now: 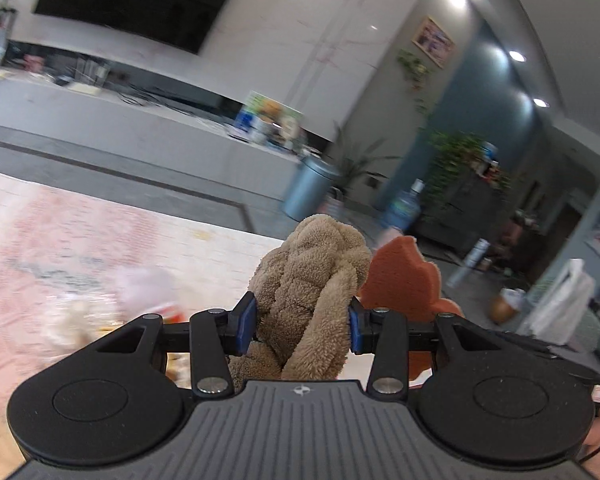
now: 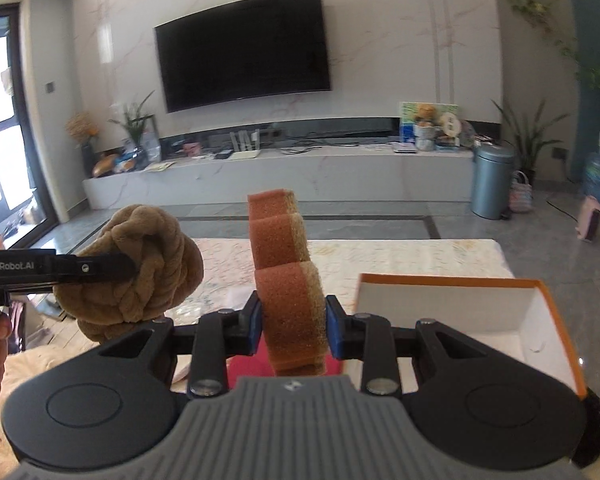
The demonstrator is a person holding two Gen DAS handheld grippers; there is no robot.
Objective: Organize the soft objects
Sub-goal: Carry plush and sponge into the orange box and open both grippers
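The white box (image 2: 460, 320) with the orange rim is the landmark here, sitting on the patterned table (image 2: 420, 256) with its open top facing up. The right gripper (image 2: 293, 326) is the nearer of the two: it hangs just to the left of the box's near-left corner and a little above its rim. Its jaws are closed partway on the orange sponge (image 2: 286, 276), pressing the lowest lobe from both sides. The sponge's long axis stands upright, rising from the jaws in stacked lobes, with its rougher tan face turned toward the box.

The left gripper (image 1: 302, 328) is farther from the box, out beyond the sponge on the side away from it. Its jaws are also closed partway, clamped on the brown knotted plush (image 1: 312, 280), a rounded bundle with no clear long axis, bulging out above the blue pads (image 1: 247, 322). In the left wrist view the sponge shows just past the plush, close beside it; whether the two touch cannot be told.

Both soft items are held off the table. As a judgement, the coming move is a short carry rightward and down over the box rim, sponge first, since the right gripper has the shorter path and the box interior looks bare where it shows
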